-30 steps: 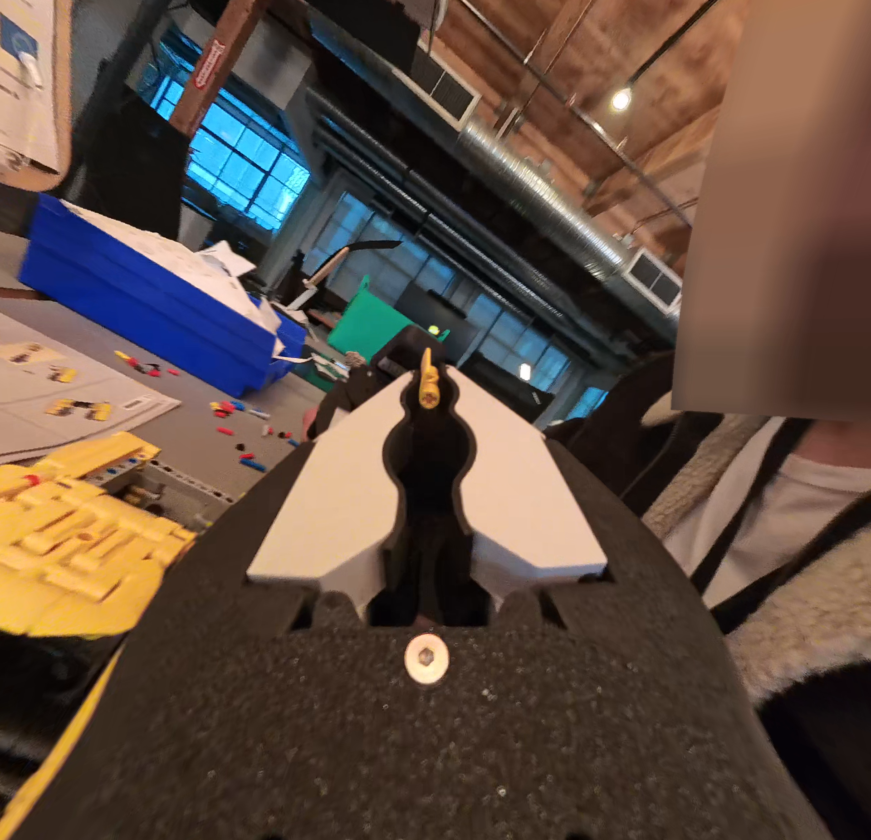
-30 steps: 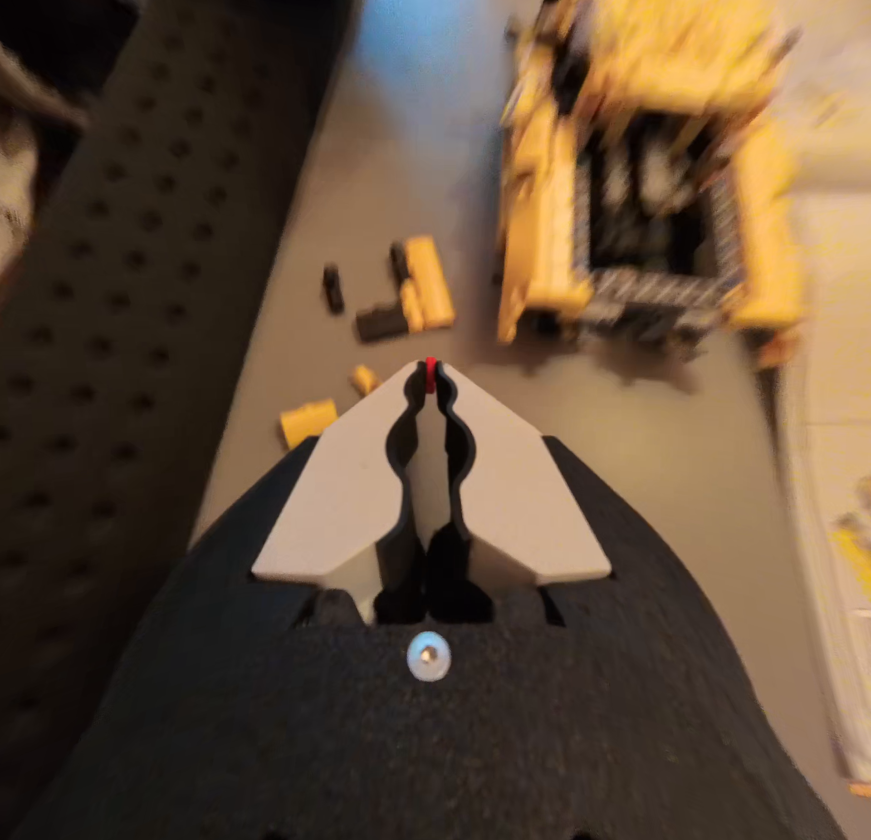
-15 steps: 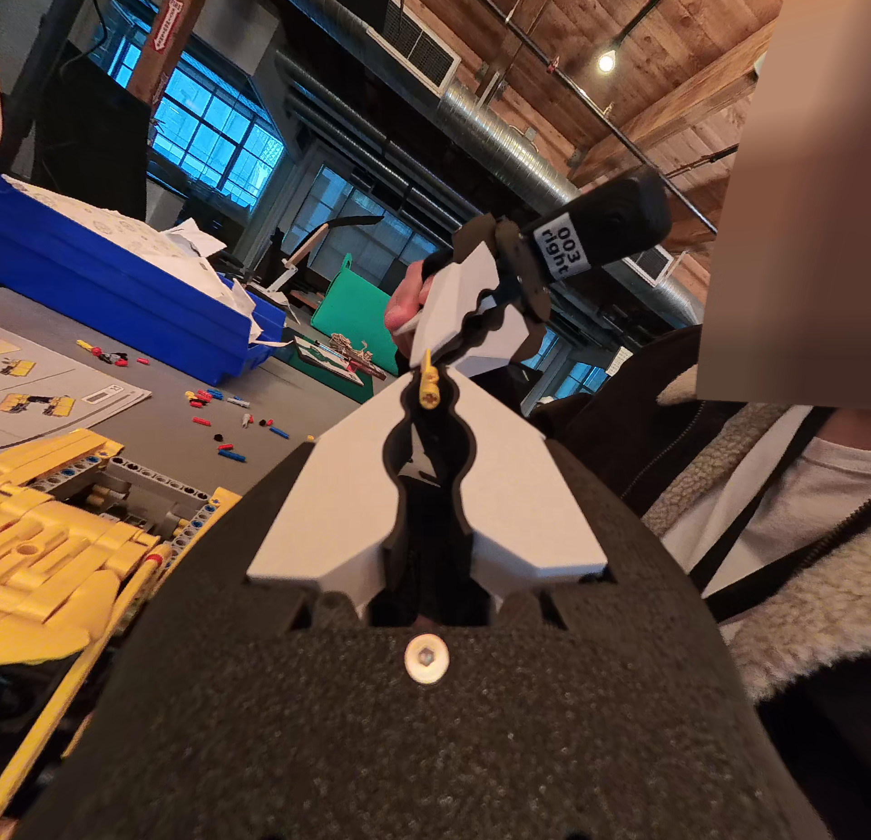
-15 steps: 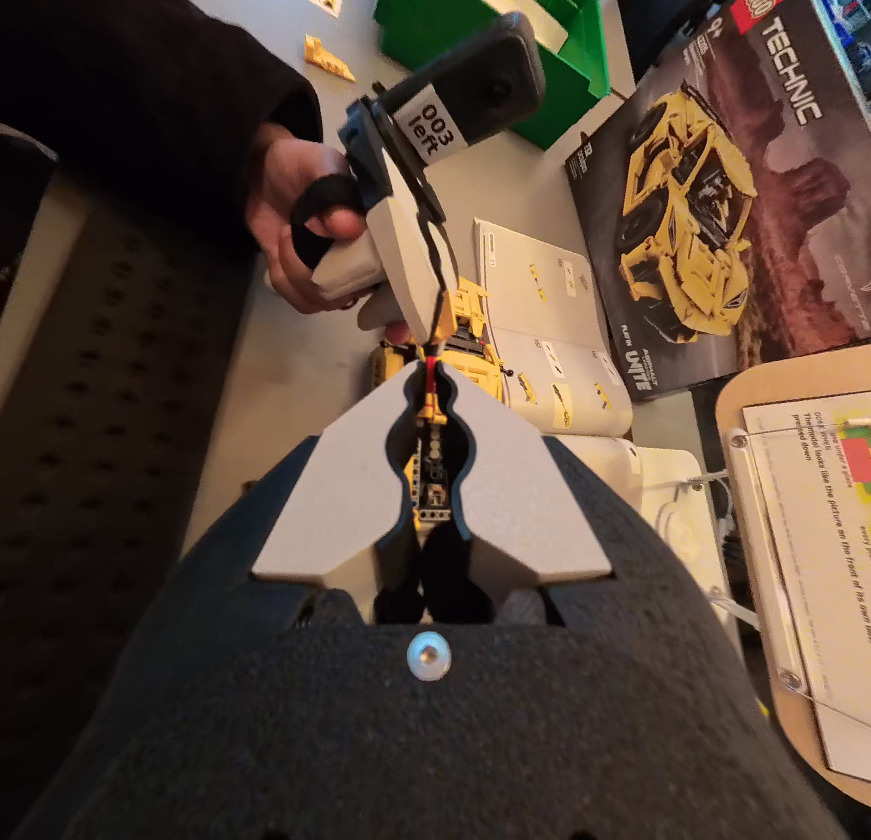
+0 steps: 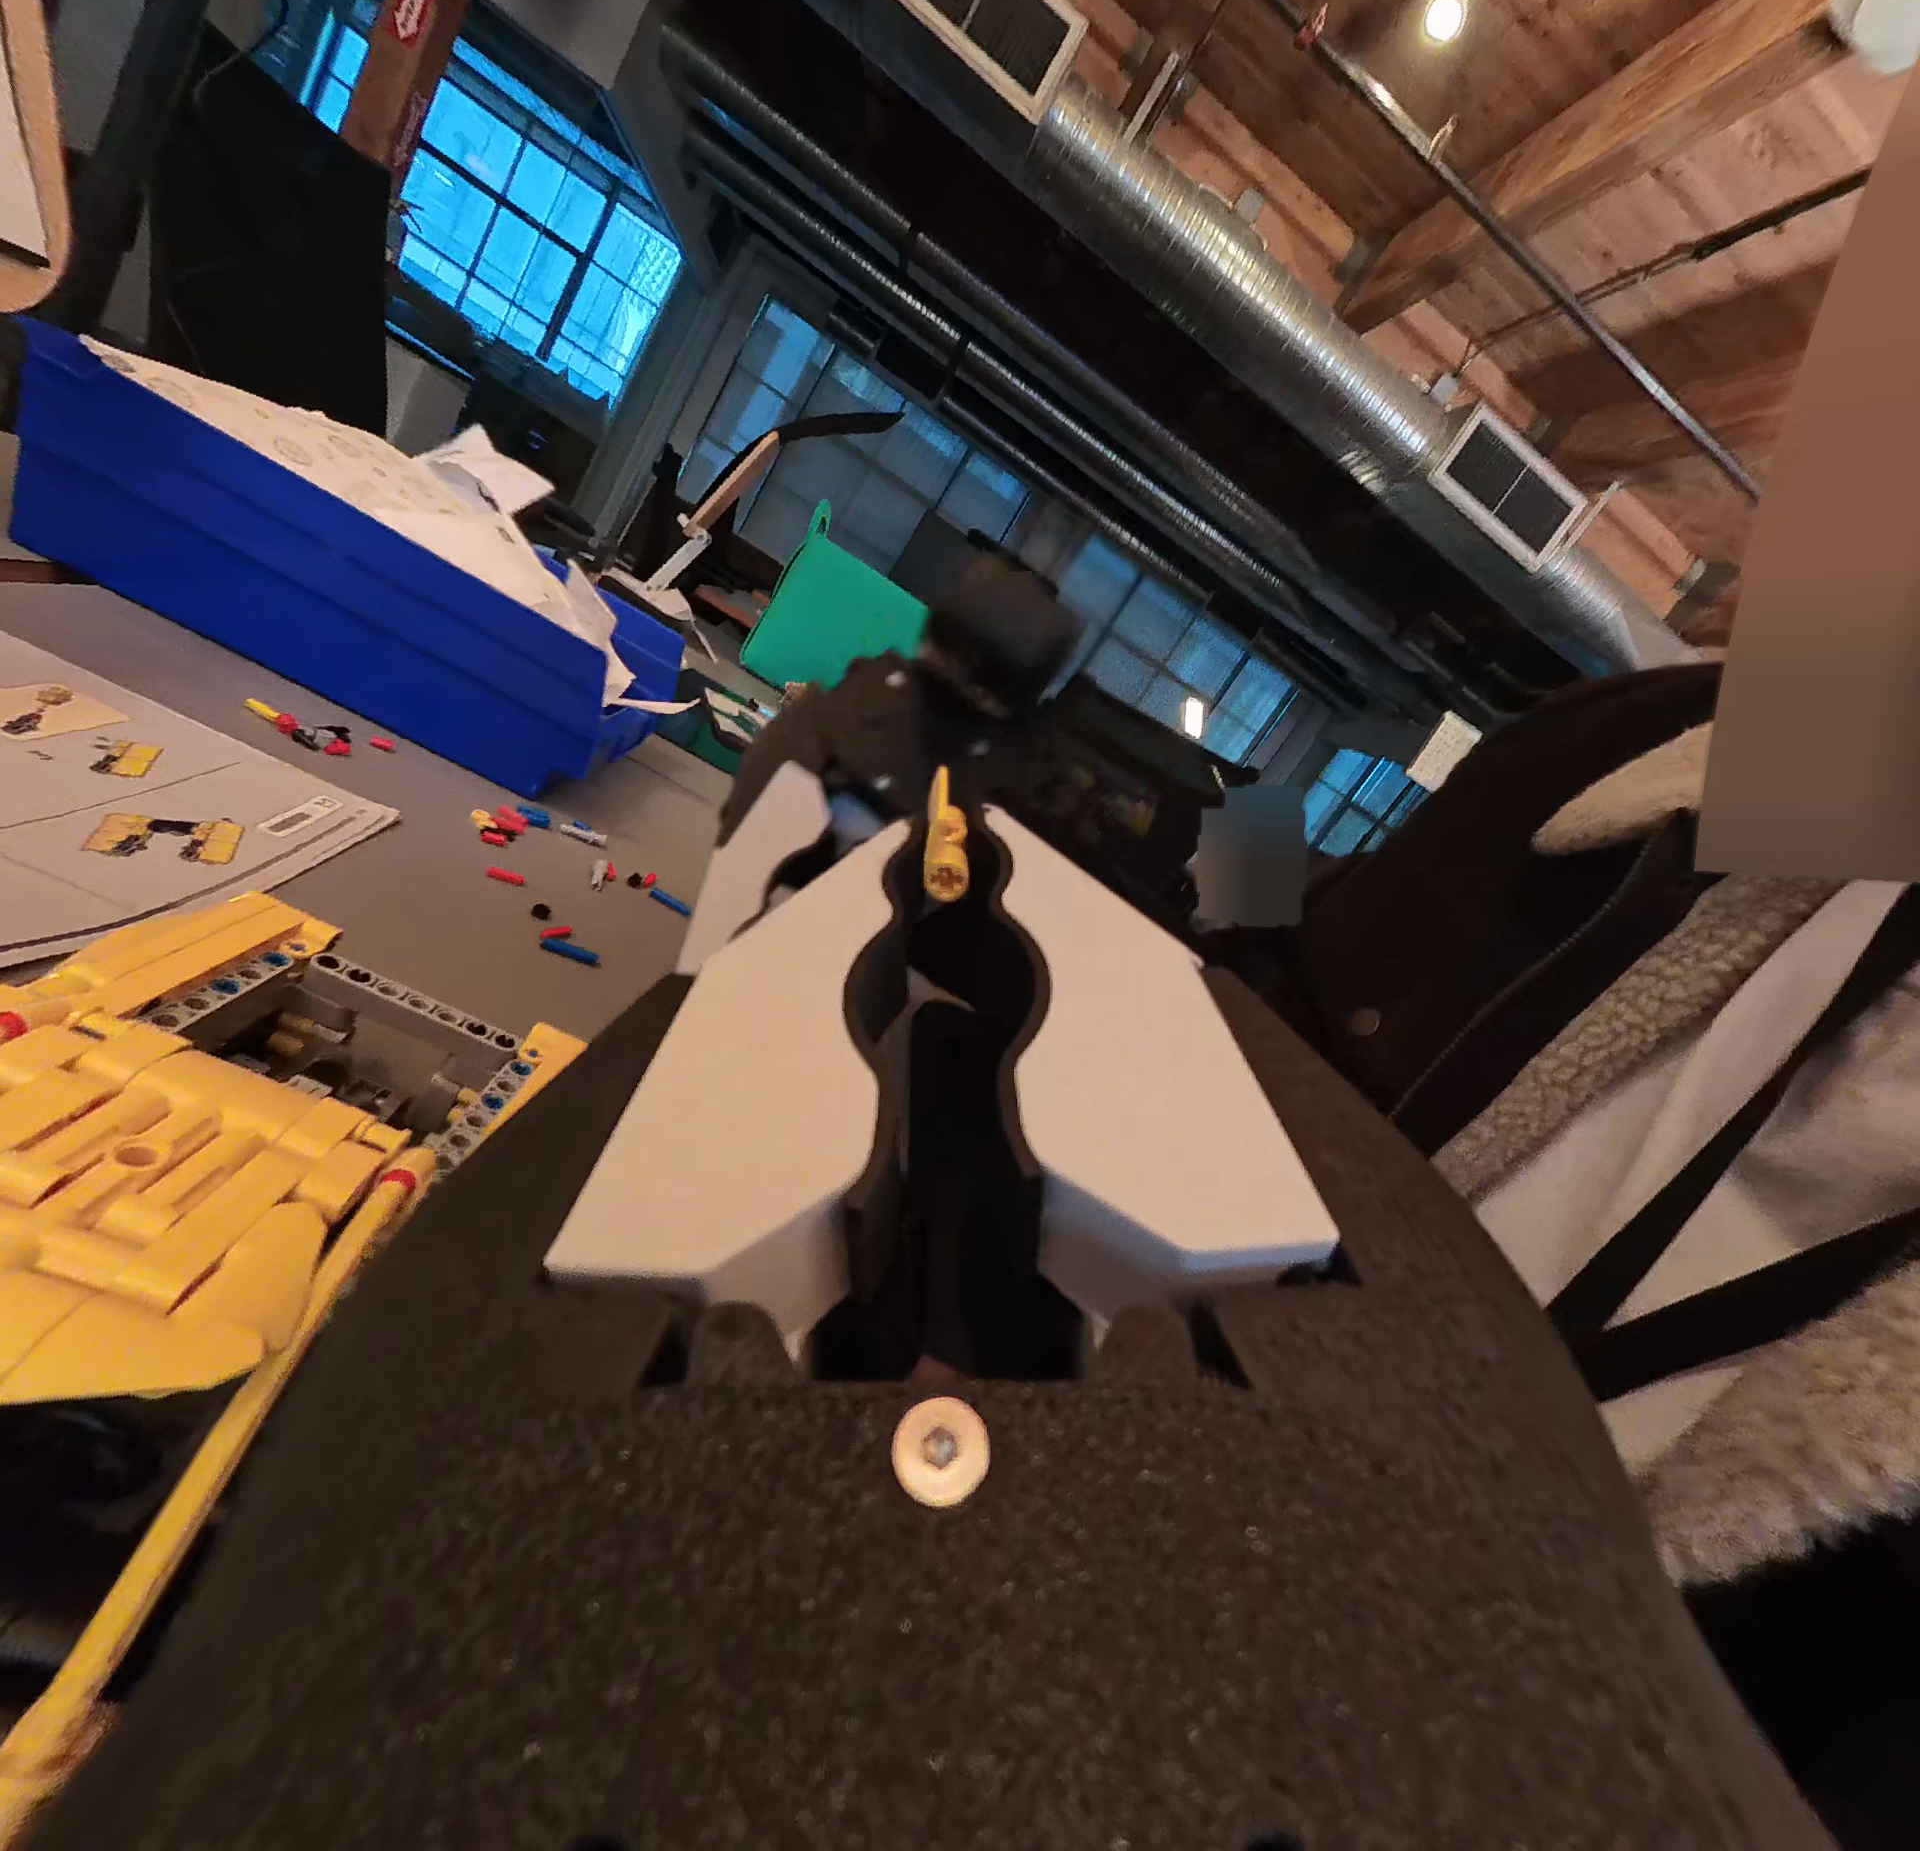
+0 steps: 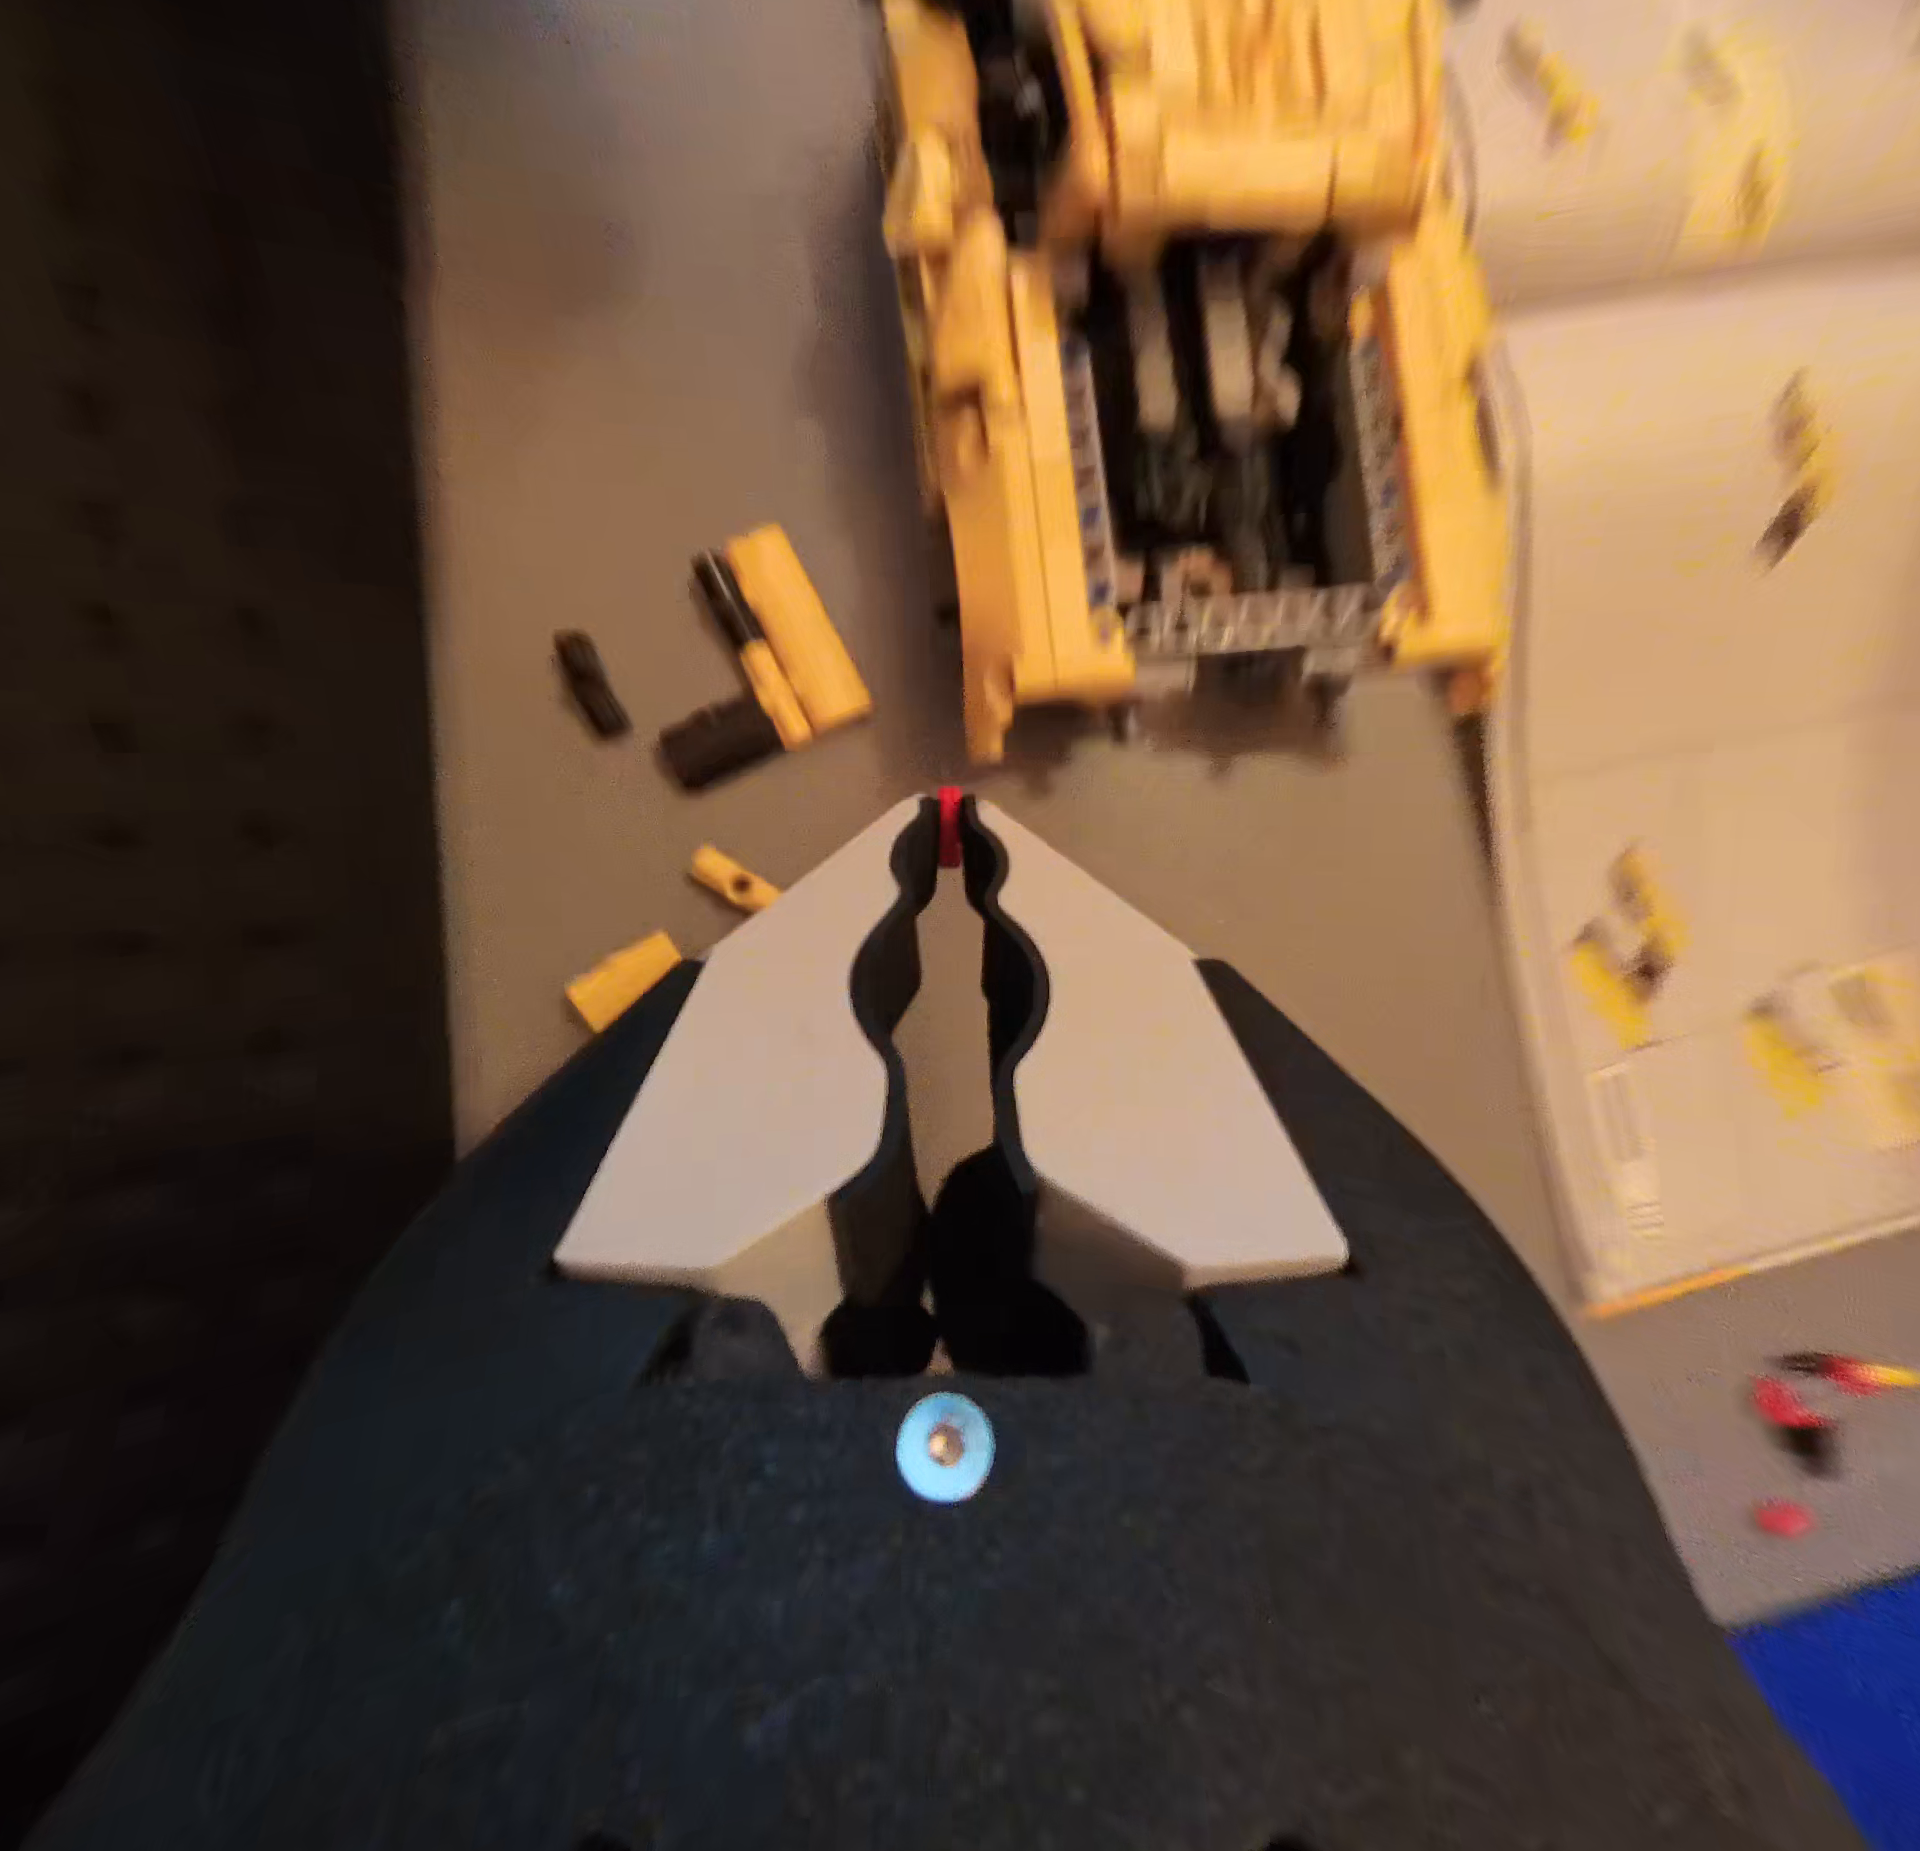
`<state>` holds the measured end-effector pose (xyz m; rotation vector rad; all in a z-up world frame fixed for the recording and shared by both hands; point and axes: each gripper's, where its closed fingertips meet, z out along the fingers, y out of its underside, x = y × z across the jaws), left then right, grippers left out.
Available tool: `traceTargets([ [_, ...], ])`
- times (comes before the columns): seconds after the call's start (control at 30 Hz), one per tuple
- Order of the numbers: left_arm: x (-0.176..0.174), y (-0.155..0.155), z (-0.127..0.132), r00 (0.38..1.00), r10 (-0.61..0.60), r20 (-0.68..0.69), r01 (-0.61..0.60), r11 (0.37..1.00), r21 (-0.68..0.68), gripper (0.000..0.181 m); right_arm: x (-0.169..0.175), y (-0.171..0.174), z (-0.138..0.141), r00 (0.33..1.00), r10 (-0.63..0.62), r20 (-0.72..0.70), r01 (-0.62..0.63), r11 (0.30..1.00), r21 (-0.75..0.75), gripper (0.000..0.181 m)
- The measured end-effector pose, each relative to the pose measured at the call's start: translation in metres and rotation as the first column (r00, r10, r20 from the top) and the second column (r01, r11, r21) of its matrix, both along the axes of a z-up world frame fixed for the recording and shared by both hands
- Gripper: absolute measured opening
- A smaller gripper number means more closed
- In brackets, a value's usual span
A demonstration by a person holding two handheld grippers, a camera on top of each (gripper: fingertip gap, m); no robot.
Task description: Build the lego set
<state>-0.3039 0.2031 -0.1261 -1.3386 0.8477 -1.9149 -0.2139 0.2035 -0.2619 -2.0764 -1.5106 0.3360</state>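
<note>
1. Far left in the left wrist view, the yellow lego car (image 5: 156, 1157) lies on the grey table (image 5: 436, 897), its grey frame open at the top; an instruction sheet (image 5: 156, 814) lies beyond it.
2. Behind the sheet stands a blue bin (image 5: 312, 575) stuffed with paper; small loose pins (image 5: 561, 866) lie scattered between the bin and our tool.
3. At centre, the left gripper (image 5: 943, 845) is raised off the table, its fingers pinching a small yellow connector (image 5: 945, 851) at the very tips.
4. Just beyond it shows the right gripper (image 6: 948, 830), whose fingers are closed on a thin red pin (image 6: 948, 837).
5. In the right wrist view, which is blurred, that tool looks down on the car, with loose yellow and black parts (image 6: 758, 648) to the car's left.
6. We judge the step in hand to be mating pin and connector in the air. We should line the pin up with the connector's hole, push straight along its axis, and keep both pinches firm so neither part twists or drops.
</note>
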Motion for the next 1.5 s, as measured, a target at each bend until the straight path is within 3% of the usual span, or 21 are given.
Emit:
traceTargets([
  [0.13, 0.010, -0.010, -0.012, 0.997, -0.006, -0.081, 0.012, 0.997, 0.071, 0.006, 0.020, -0.011, -0.040, 0.994, -0.053, -0.091, 0.046, 0.996, -0.074, 0.004],
  [0.33, 0.012, -0.013, -0.014, 0.995, -0.024, -0.092, 0.030, 0.997, 0.072, 0.006, 0.019, -0.013, -0.043, 0.994, -0.021, -0.104, 0.018, 1.000, -0.023, 0.004],
  [0.4, 0.012, -0.013, -0.014, 0.996, -0.019, -0.092, 0.026, 0.997, 0.078, 0.006, 0.017, -0.013, -0.039, 0.992, -0.033, -0.123, 0.028, 0.999, -0.044, 0.016],
  [0.5, 0.014, -0.017, -0.017, 0.993, -0.015, -0.115, 0.029, 0.992, 0.121, 0.006, -0.011, -0.014, 0.010, 0.947, -0.024, -0.320, 0.002, 0.998, -0.068, 0.019],
  [0.6, 0.018, -0.023, -0.022, 0.989, -0.013, -0.150, 0.039, 0.984, 0.172, 0.006, -0.052, -0.017, 0.086, 0.803, 0.020, -0.596, -0.058, 0.997, -0.045, 0.017],
  [0.67, 0.020, -0.027, -0.024, 0.987, -0.012, -0.163, 0.045, 0.978, 0.202, 0.006, -0.069, -0.018, 0.108, 0.752, 0.040, -0.658, -0.094, 0.994, -0.047, 0.017],
  [0.93, 0.021, -0.031, -0.026, 0.984, -0.012, -0.175, 0.054, 0.971, 0.234, 0.006, -0.087, -0.021, 0.114, 0.693, 0.054, -0.719, -0.178, 0.979, -0.098, 0.003],
  [1.2, 0.024, -0.034, -0.031, 0.980, 0.004, -0.199, 0.052, 0.959, 0.277, 0.006, -0.087, -0.024, 0.109, 0.662, 0.028, -0.749, -0.225, 0.961, -0.163, 0.004],
  [1.5, 0.024, -0.030, -0.030, 0.981, 0.021, -0.194, 0.032, 0.964, 0.264, 0.008, -0.078, -0.018, 0.106, 0.727, 0.034, -0.686, -0.182, 0.973, -0.145, 0.001],
])
